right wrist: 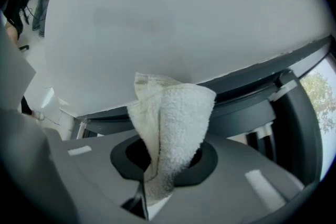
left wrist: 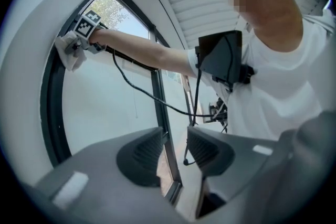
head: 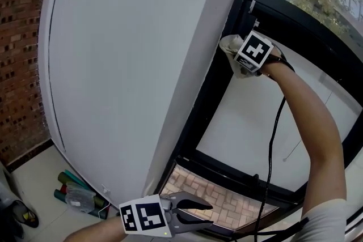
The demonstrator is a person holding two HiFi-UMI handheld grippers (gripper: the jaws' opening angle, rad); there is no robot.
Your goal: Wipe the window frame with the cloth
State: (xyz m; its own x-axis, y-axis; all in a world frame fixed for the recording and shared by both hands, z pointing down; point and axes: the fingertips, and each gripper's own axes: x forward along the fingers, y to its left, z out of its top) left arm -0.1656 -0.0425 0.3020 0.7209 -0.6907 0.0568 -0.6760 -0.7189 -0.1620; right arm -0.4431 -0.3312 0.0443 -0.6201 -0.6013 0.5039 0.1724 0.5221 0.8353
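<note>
Right tongs (right wrist: 167,161) pinch the cloth (right wrist: 176,113) against the window frame (head: 215,82), upper right. Left tongs (left wrist: 177,150) are slightly open and empty.

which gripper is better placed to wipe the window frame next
Right. The right gripper is shut on the cloth and raised up at the dark window frame, likely ready to wipe. The left gripper hangs low, jaws apart and empty.

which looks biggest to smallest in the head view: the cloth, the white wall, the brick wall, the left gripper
1. white wall
2. brick wall
3. left gripper, which is close to the camera, so it looks big
4. cloth, though only part of it shows
</note>
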